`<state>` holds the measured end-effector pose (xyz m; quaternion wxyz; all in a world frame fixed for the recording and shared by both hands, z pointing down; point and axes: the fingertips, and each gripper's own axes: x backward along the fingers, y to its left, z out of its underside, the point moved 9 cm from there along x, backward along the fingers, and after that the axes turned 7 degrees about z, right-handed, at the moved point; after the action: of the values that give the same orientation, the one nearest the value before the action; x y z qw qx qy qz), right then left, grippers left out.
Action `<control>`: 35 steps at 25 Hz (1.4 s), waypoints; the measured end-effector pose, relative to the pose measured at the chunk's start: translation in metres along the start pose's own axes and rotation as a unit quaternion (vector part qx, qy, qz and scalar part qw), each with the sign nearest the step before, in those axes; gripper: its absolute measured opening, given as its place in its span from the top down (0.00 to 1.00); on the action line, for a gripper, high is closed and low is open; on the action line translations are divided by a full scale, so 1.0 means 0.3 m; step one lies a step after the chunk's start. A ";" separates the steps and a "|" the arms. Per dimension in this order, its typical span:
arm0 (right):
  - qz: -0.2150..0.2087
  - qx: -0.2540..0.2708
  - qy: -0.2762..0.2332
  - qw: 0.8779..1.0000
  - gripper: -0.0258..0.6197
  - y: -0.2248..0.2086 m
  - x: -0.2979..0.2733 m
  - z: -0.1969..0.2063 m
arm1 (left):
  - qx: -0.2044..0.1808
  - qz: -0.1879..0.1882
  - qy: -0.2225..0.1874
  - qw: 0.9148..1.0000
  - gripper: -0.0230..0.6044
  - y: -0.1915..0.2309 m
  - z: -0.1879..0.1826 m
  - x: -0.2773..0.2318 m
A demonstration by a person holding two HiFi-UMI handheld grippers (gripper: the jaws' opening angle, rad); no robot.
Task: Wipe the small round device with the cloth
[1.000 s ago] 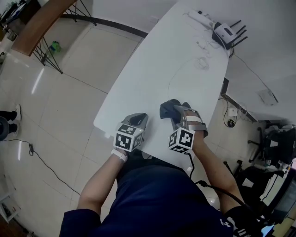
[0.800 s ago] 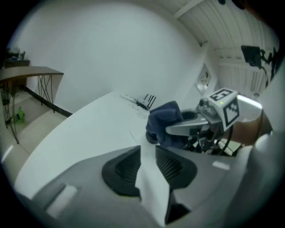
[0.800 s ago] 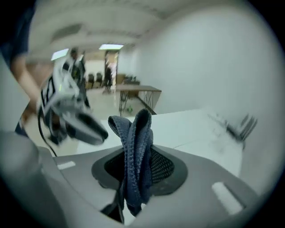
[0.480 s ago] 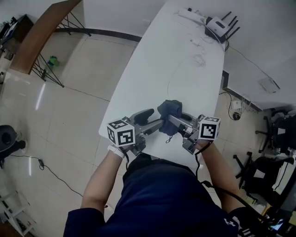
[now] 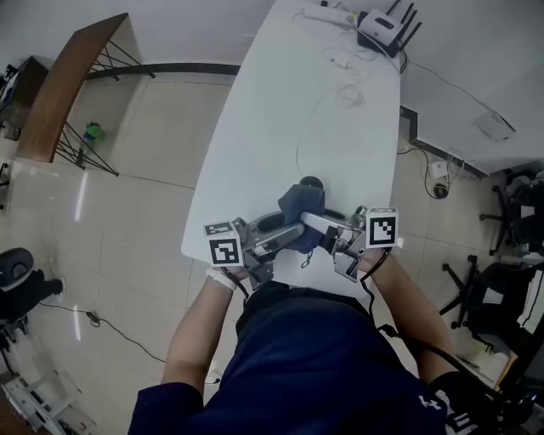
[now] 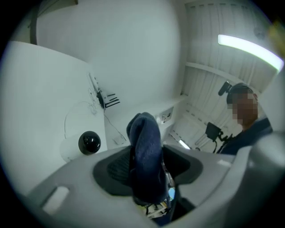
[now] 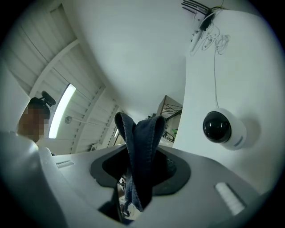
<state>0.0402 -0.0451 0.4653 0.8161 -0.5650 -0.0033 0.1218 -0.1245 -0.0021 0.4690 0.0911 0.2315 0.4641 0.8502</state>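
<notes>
Since a second ago the left gripper (image 5: 287, 231) has lifted and turned inward to face the right gripper (image 5: 313, 223), tips meeting at the dark blue cloth (image 5: 297, 204). Left jaws, just easing in from a wide opening, stand released around the cloth. Right jaws pinch it, just loosening. Both hang over the table's (image 5: 280, 102) near edge. The small round device (image 5: 312, 182) sits just beyond the tips. Bare tabletop runs on to a cable (image 5: 308, 127) and router (image 5: 378, 27). Faint mark on device base, unreadable.

White surface (image 5: 272, 102): the small round device (image 7: 222, 129) sits near its near edge; a router (image 5: 378, 27), power strip (image 5: 324, 14) and thin white cables (image 5: 348, 97) lie at its far end.
</notes>
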 end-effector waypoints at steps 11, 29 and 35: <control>0.041 0.012 0.000 0.999 0.63 -0.030 0.050 0.018 | -0.025 -0.074 0.028 0.997 0.84 0.030 0.090 -0.060; 0.170 -0.023 -0.106 0.979 0.71 -0.231 0.194 -0.010 | 0.107 -0.400 0.026 0.910 0.86 0.411 0.024 0.073; 0.219 -0.025 -0.141 0.965 0.72 -0.288 0.230 -0.018 | 0.174 -0.383 0.000 0.907 0.86 0.458 0.056 0.037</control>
<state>0.1247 -0.0647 0.5340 0.7465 -0.5493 0.0026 0.3755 -0.1180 -0.0615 0.5944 0.3679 0.0476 0.6578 0.6555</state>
